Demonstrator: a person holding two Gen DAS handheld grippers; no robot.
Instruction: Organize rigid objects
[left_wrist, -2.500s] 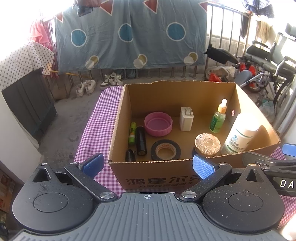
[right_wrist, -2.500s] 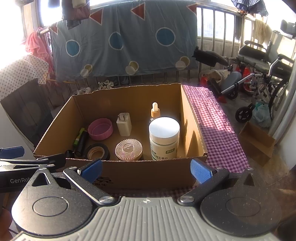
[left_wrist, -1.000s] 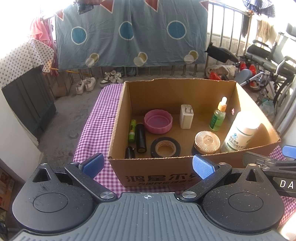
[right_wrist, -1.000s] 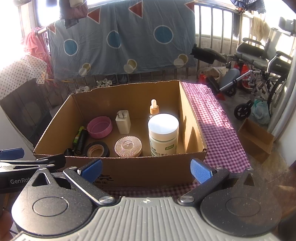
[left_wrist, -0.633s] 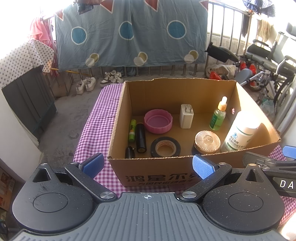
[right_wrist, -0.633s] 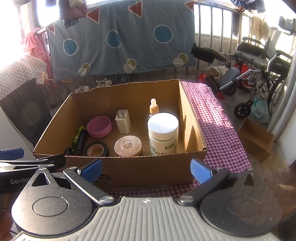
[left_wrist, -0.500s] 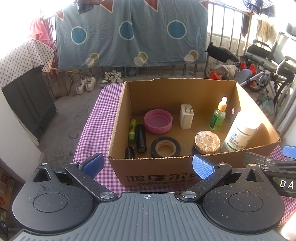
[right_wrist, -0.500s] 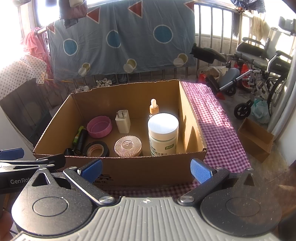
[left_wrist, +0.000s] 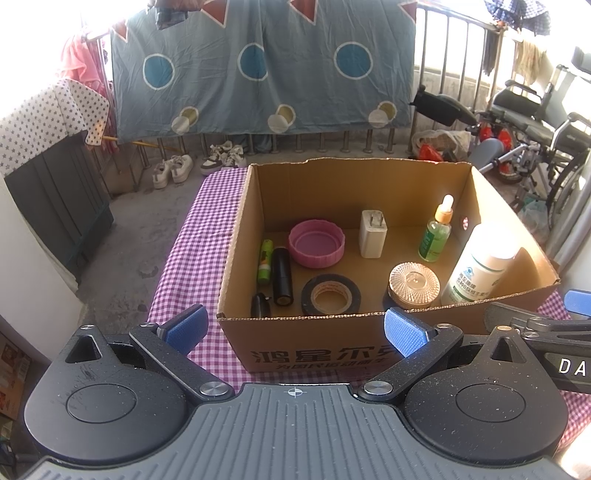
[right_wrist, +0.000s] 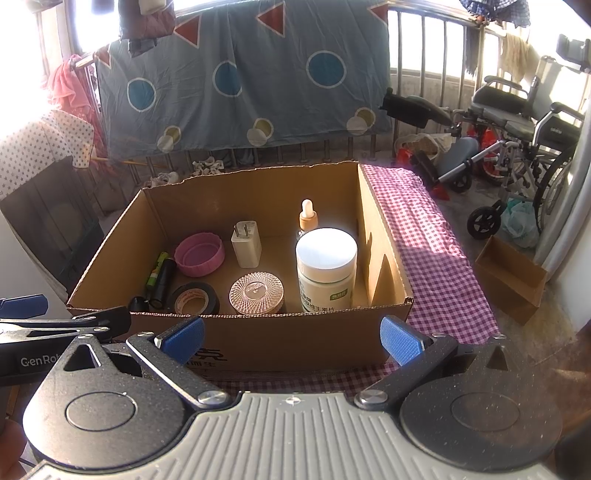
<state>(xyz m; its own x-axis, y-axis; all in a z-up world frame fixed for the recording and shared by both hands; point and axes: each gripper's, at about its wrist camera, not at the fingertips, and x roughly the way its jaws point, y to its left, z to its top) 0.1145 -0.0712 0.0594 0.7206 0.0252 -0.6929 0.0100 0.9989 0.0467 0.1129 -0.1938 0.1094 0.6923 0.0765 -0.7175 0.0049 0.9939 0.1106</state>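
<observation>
A corrugated cardboard box (left_wrist: 314, 347) is set on a purple gingham cloth (left_wrist: 192, 251), and every item is found inside it. Along the left wall a slim green tube (left_wrist: 265, 260) and a matte black cylinder (left_wrist: 282, 276) are laid side by side; a small black object (left_wrist: 259, 305) in front of them is half hidden by the box rim and cannot be identified. Further right, a ribbed pink plastic lid (left_wrist: 316, 248) is laid open side up, with a glossy black tape roll (left_wrist: 330, 294) nearer the front. A white charger block (left_wrist: 373, 234) is stood upright, its prongs up. A faceted, ridged clear lid (left_wrist: 414, 280) is seen on a dark jar whose body is mostly concealed. A green dropper bottle (left_wrist: 436, 236) and a white pill bottle (left_wrist: 476, 269), its top washed out by sunlight, are placed by the right wall. The left gripper (left_wrist: 295, 328) and the right gripper (right_wrist: 291, 336) are held before the box, jaws spread wide and empty, textured blue pads (left_wrist: 186, 326) exposed.
</observation>
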